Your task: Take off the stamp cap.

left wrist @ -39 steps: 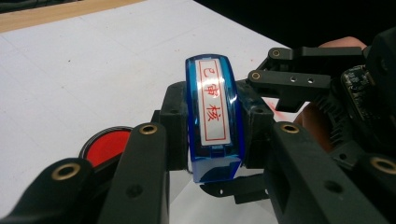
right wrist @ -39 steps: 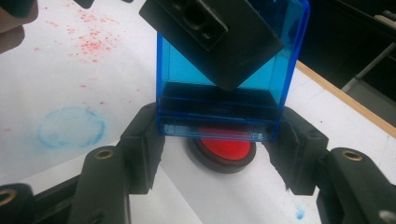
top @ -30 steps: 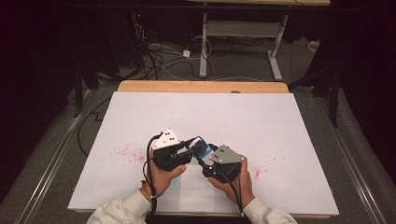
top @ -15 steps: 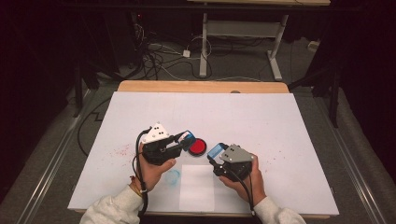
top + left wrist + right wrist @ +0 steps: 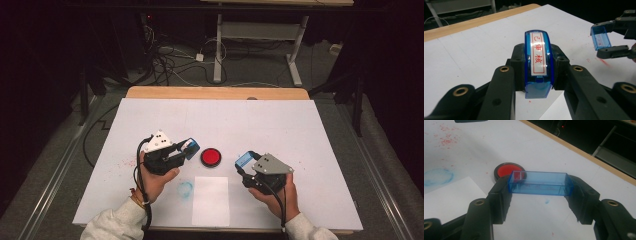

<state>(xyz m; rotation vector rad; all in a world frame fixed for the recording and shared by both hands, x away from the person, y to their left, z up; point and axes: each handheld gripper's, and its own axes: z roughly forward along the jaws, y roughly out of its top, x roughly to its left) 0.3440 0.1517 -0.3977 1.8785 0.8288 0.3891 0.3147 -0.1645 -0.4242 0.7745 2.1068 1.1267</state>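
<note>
The left gripper (image 5: 189,148) squeezes the blue stamp (image 5: 538,62) between its jaws. The right gripper (image 5: 243,161) squeezes the clear blue cap (image 5: 539,183) by its ends. They have moved apart since before. Now the red ink pad (image 5: 211,156) sits between them, beyond the white paper (image 5: 211,200).

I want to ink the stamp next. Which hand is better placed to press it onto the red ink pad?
Left, most likely. The left claw is shut on the stamp and sits right beside the ink pad. The right claw is shut on just the clear blue cap, farther from the pad.
</note>
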